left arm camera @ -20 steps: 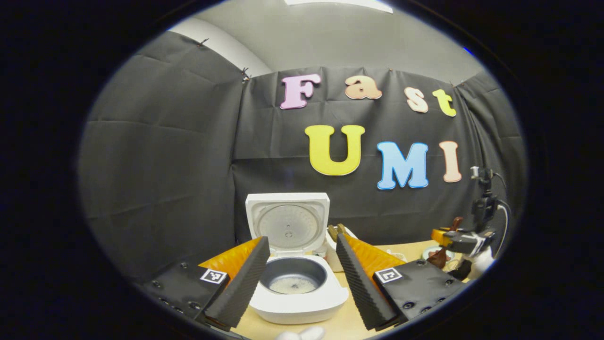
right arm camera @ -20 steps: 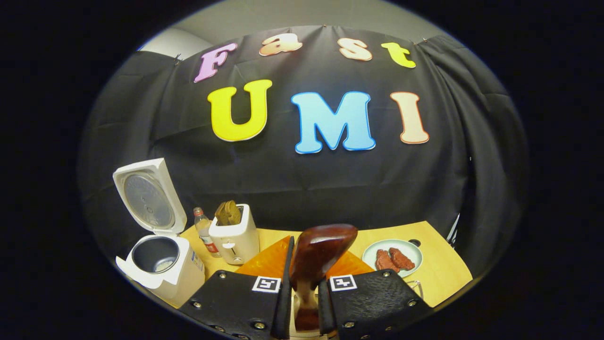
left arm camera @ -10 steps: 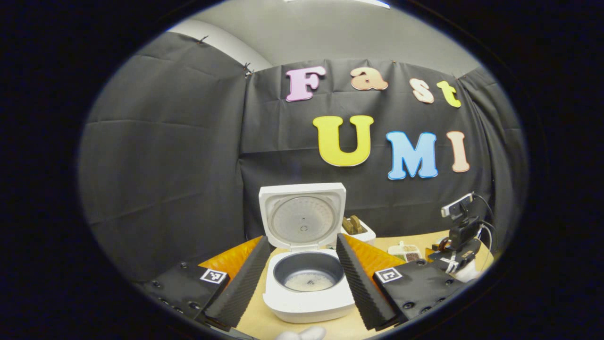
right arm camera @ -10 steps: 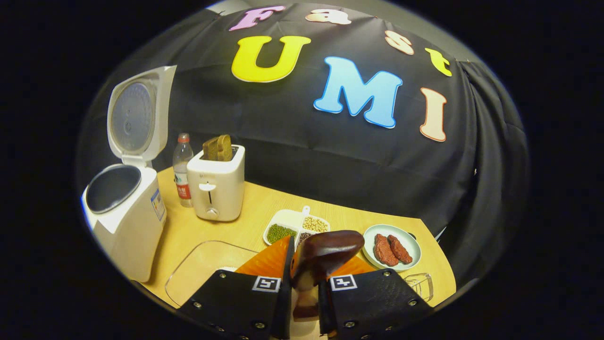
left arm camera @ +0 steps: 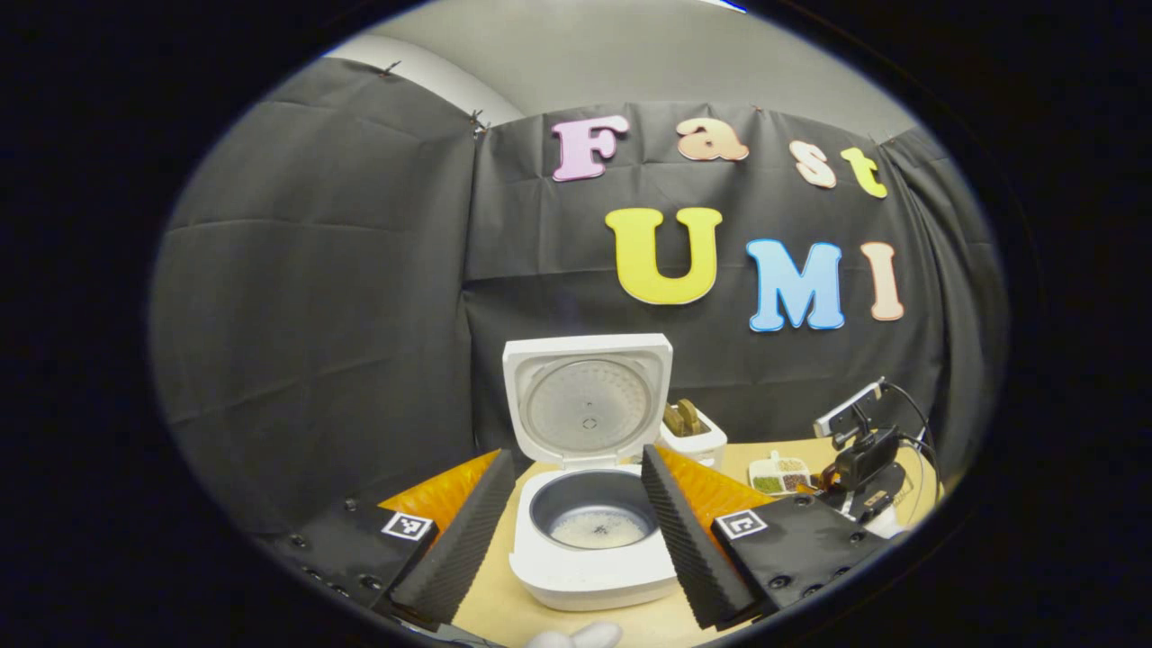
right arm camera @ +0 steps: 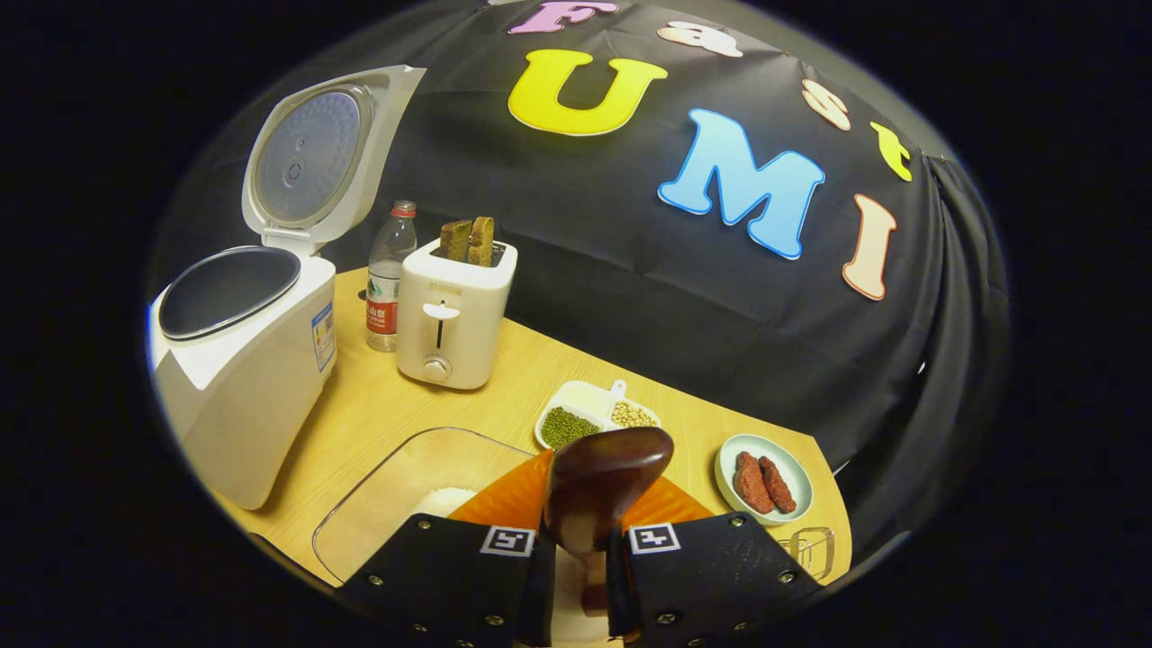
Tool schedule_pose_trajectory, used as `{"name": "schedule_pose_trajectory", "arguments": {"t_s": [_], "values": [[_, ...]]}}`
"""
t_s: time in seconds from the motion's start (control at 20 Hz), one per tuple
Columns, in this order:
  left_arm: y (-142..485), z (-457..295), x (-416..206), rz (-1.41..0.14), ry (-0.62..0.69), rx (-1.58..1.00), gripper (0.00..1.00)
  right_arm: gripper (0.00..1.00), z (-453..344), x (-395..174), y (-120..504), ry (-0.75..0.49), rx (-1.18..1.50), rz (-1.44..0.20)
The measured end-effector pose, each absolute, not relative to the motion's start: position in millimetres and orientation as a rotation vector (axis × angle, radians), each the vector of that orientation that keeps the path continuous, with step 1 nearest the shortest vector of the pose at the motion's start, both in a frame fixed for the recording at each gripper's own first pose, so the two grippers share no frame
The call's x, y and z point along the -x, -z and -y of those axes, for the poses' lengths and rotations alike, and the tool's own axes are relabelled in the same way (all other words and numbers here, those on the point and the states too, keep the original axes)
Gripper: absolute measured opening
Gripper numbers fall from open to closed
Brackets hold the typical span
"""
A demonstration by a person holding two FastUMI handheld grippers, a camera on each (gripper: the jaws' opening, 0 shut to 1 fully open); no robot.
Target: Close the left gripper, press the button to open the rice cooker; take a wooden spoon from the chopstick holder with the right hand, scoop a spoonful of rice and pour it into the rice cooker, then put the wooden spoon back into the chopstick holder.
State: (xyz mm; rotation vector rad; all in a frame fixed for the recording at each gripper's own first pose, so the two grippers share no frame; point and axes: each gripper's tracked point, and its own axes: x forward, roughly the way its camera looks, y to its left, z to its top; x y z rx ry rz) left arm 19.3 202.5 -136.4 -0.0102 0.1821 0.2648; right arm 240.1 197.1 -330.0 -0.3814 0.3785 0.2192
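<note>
Right tool (right arm camera: 578, 558) clenched on wooden spoon (right arm camera: 598, 490) handle, bowl up, above the rice tray (right arm camera: 396, 486) w/ rice cooker (right arm camera: 238, 360) open at left; left tool (left arm camera: 576, 531) released; spoon looks stiff, light, glossy—prob. slippery, so grip mid-handle.

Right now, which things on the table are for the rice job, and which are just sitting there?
For the job:
rice cooker, lid up
wooden spoon, pinched in the right hand-held gripper
clear container holding rice

Just sitting there:
toaster with bread
water bottle
divided dish of beans
plate of meat
</note>
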Motion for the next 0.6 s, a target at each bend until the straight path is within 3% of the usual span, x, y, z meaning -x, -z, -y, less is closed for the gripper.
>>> {"name": "schedule_pose_trajectory", "arguments": {"t_s": [0.3, 0.6], "values": [[137, -207, -16, -0.185, -0.277, 0.006, 0.96, 0.24, -214, -233, 340, -0.251, 0.254, -0.436], [137, -211, -15, -0.186, -0.282, 0.005, 0.96, 0.24, -209, -233, 336, -0.248, -0.058, -0.500]]}}
